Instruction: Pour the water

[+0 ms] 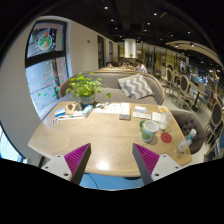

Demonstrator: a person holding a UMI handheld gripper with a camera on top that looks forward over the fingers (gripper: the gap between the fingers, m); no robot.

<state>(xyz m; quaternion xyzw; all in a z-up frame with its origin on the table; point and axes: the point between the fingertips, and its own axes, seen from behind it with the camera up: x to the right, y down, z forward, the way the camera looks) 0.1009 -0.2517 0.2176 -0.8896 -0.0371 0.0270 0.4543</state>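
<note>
the gripper [111,160] stands wide open with nothing held, its two fingers set well apart, each showing a magenta pad [76,157] on its inner face. between and beyond the fingers lies a pale wooden table [100,138], seen from a little above and some way back. toward the far right of the table, ahead of the right finger, stands a small green cup [148,130] with a white cup or jar just beside it, and a small red thing [166,137] lies near them. at the table's right end a clear plastic bottle [183,146] appears to stand, though its shape is hard to make out. near the middle of the far edge sits a small box [125,114] with papers [142,111] beside it. on the far left of the table a leafy green plant [84,88] rises, with books or papers [70,115] lying at its foot. behind the table stands a grey sofa with a striped cushion [134,87].
</note>
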